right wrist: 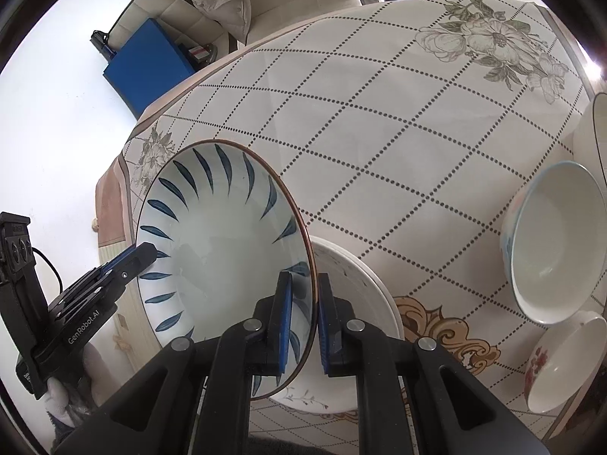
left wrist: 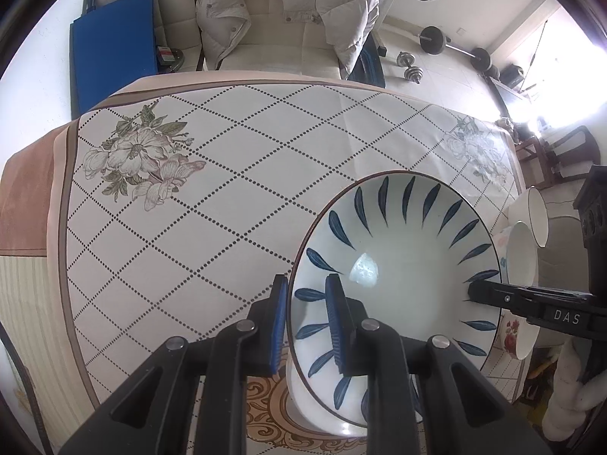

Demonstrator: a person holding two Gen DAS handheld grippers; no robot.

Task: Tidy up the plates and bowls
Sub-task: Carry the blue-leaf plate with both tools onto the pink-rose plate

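A large white bowl with blue leaf strokes (left wrist: 402, 265) (right wrist: 224, 235) is held by its rim between both grippers, above the table. My left gripper (left wrist: 309, 322) is shut on its near-left rim; it also shows in the right wrist view (right wrist: 146, 252). My right gripper (right wrist: 303, 322) is shut on the opposite rim; it also shows in the left wrist view (left wrist: 472, 294). Under the bowl lies a white plate with a sprig pattern (right wrist: 364, 303). A white bowl with a blue rim (right wrist: 557, 242) and a small red-flowered bowl (right wrist: 557, 364) stand to the right.
The table carries a cloth with a dotted diamond pattern (left wrist: 227, 174). Another white dish (right wrist: 595, 132) sits at the far right edge. A sofa with a white jacket (left wrist: 288, 11) and dumbbells (left wrist: 409, 66) stand beyond the table.
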